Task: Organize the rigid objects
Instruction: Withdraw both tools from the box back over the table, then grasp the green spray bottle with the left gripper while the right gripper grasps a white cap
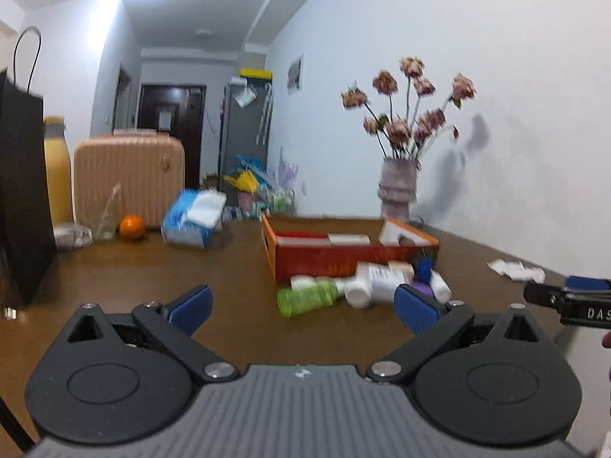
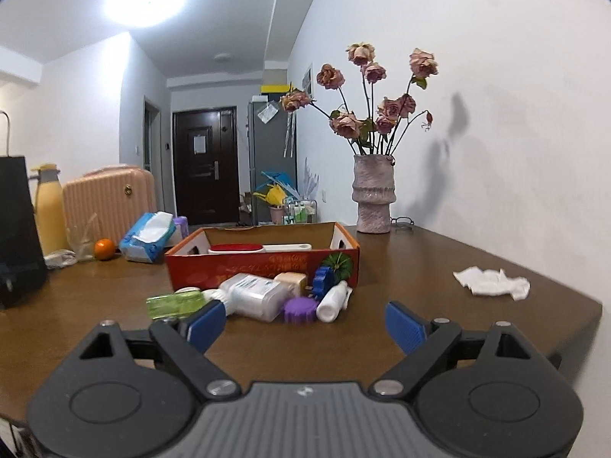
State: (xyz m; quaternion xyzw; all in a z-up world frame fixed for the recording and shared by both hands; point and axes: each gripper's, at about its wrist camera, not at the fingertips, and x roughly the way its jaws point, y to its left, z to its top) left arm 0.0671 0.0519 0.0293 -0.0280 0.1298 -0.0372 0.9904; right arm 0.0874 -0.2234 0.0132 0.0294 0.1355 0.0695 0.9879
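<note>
A red cardboard box [image 2: 263, 265] [image 1: 336, 257] stands open on the brown table, with a red and white item lying inside. In front of it lies a heap: a green bottle [image 2: 176, 304] [image 1: 305, 297], a large white bottle [image 2: 254, 294] [image 1: 382, 278], a small white bottle [image 2: 333, 301], a purple toothed piece [image 2: 300, 309] and a blue toothed piece [image 2: 322, 281]. My right gripper [image 2: 305, 324] is open just short of the heap, nothing between its pads. My left gripper [image 1: 301, 305] is open too, nothing between its pads, near the green bottle. The right gripper's tip shows in the left wrist view [image 1: 573, 297].
A vase of dried roses [image 2: 372, 198] stands by the wall behind the box. Crumpled tissue [image 2: 492, 282] lies at the right near the table's edge. At the left stand a tissue pack [image 2: 149, 238], an orange [image 2: 104, 249], a yellow bottle [image 2: 49, 210], a black bag [image 2: 17, 225] and a pink case [image 2: 109, 198].
</note>
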